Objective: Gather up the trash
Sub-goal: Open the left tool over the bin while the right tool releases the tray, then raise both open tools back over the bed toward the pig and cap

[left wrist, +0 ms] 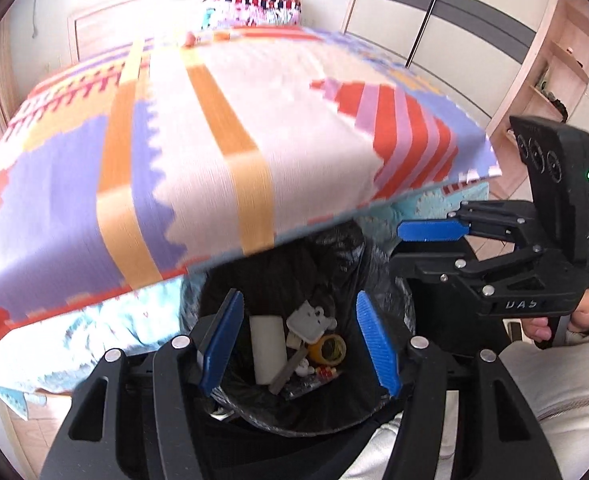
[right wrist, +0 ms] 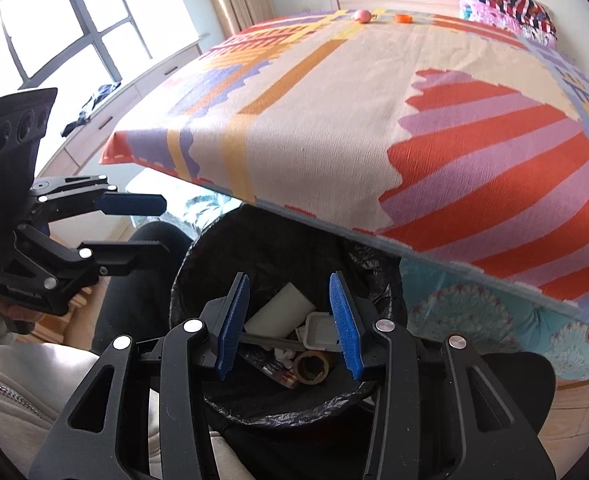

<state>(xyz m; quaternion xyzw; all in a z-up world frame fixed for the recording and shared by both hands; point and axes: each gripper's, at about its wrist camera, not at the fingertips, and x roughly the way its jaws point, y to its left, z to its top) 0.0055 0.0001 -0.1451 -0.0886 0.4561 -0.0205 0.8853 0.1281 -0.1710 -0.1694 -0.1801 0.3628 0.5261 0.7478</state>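
Note:
A trash bin lined with a black bag (left wrist: 378, 268) (right wrist: 222, 248) stands beside the bed, under both grippers. Inside lie a white roll (left wrist: 268, 348) (right wrist: 280, 308), a grey-white plastic piece (left wrist: 308, 320) (right wrist: 320, 330), a yellow tape ring (left wrist: 328, 349) (right wrist: 312, 366) and small scraps. My left gripper (left wrist: 298, 344) is open and empty above the bin; it shows side-on in the right wrist view (right wrist: 134, 226). My right gripper (right wrist: 290, 322) is open and empty above the bin; it shows side-on in the left wrist view (left wrist: 426, 248).
A bed with a patterned orange, purple and red cover (left wrist: 254, 128) (right wrist: 334, 128) overhangs the bin's far side. A pink object (right wrist: 361, 15) and an orange object (right wrist: 403, 18) lie far on the bed. Folded striped bedding (right wrist: 506, 0) sits at its head. A wardrobe (left wrist: 434, 20) stands right.

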